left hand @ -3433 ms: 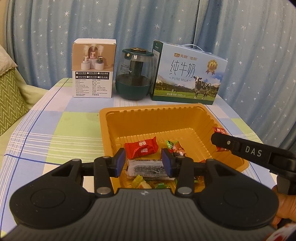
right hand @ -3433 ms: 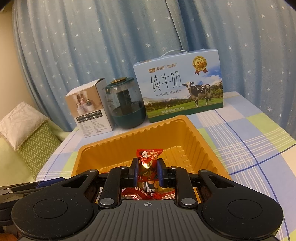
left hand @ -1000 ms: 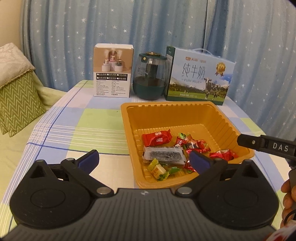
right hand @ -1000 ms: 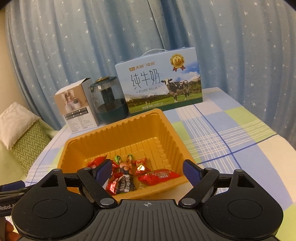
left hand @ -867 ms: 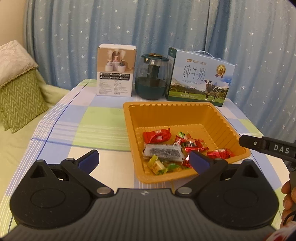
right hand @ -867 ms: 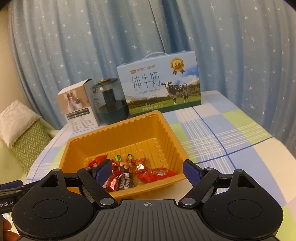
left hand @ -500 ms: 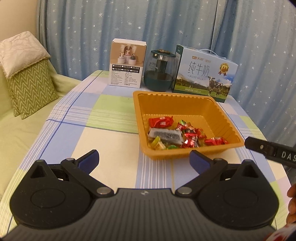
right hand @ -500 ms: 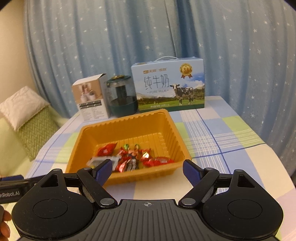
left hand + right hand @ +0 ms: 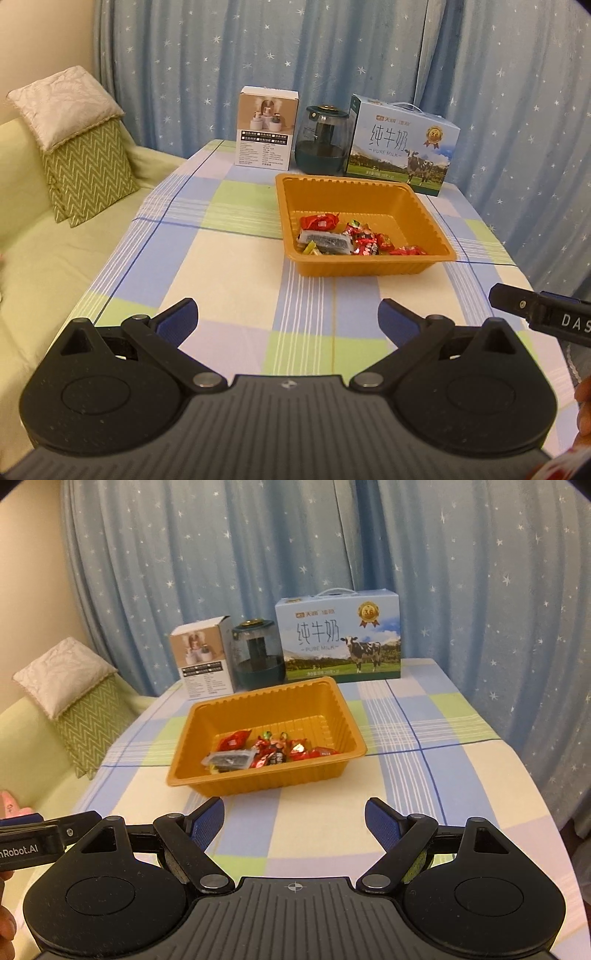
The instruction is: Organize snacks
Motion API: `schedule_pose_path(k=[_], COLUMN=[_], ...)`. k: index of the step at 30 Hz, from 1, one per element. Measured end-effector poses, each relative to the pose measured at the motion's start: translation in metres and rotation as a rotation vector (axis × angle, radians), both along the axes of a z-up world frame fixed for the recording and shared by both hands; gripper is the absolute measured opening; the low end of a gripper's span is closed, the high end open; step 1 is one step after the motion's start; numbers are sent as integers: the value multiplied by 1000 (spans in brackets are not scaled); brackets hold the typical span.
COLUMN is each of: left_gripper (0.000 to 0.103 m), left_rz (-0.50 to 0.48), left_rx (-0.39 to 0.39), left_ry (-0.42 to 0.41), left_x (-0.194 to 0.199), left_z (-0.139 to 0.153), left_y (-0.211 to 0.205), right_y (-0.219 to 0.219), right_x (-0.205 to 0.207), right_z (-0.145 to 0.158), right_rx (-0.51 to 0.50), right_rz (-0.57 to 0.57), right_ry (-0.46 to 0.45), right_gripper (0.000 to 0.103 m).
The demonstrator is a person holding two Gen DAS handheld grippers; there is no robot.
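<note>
Blue-padded fingers of left gripper and right gripper spread wide, nothing held; orange tray at 12 o'clock.

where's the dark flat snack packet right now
In the left wrist view, the dark flat packet lies in the orange tray's near-left part, just below a red wrapper.

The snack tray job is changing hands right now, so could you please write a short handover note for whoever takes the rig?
Left gripper: open, empty, hovering over the table short of the tray.
Right gripper: open, empty, likewise short of it.
Orange tray: mid-table, in front of the milk box.
Snacks: wrapped candies and a dark packet, all lying in the tray's near half.
Done: no loose snacks visible on the tablecloth.
Left: apparently nothing; check the out-of-view areas.
</note>
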State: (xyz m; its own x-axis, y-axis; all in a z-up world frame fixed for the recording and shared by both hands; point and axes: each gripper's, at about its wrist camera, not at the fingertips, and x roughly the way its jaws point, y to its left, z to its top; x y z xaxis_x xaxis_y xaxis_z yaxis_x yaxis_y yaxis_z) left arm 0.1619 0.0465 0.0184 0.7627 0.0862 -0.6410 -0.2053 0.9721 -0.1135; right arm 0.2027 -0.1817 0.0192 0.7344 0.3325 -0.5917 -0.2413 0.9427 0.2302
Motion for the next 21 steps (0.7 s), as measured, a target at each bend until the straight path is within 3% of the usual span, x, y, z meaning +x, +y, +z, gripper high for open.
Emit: schedule_pose_path(k=[11,21], left_gripper=[103,103], left_rz=[17,16], left_rx=[31,50], left_ry=[-7,-36], left_x=[-70,-110], left_z=[31,52], left_y=[-8,-20], right_y=[-4,-12], right_x=[-69,-118], right_z=[29,43], right_rx=[13,-6], right_rz=[39,30], right_ry=[12,2], right_gripper=[83,83])
